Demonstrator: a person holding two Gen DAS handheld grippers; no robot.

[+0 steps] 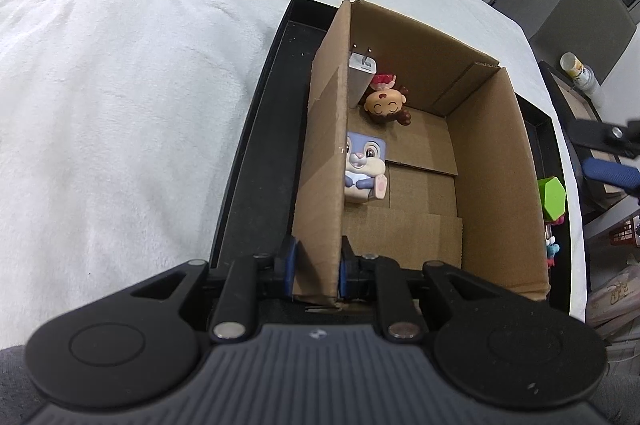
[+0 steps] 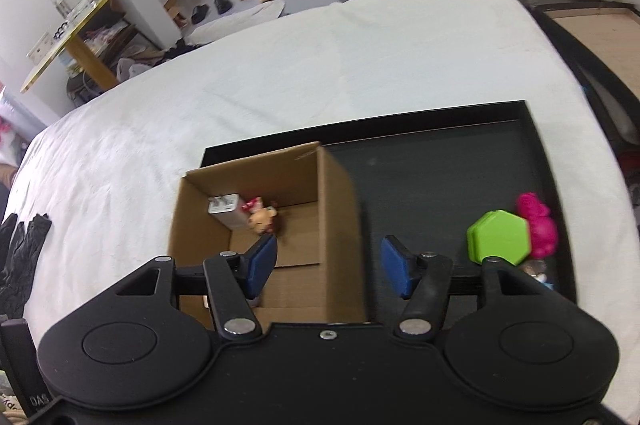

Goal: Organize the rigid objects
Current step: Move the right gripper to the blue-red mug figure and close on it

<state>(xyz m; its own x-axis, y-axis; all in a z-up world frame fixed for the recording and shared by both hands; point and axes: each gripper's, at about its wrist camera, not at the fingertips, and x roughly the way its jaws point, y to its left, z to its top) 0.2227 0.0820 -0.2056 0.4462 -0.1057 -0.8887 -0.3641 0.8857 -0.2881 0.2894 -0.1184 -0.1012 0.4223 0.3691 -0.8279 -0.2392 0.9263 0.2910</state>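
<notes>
Inside cardboard box (image 1: 492, 161), rabbit figurine (image 1: 366, 167), left-wrist only

Only the white letters "DAS" read clearly, on a black part (image 2: 38, 401) at the right wrist view's lower left edge.

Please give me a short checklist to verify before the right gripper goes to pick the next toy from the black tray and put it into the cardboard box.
1. Left gripper is shut on the wall of the cardboard box, steadying it: ok.
2. Right gripper has open jaws with nothing between them: ok.
3. Green hexagon piece lies uncovered on the black tray, beside the box: ok.
4. Pink toy touches the green piece and may shift with it: not ok.
5. Box floor has free space next to the bunny toy, doll head and charger: ok.
6. Small items at the tray's near corner, what they are: cannot tell.
</notes>
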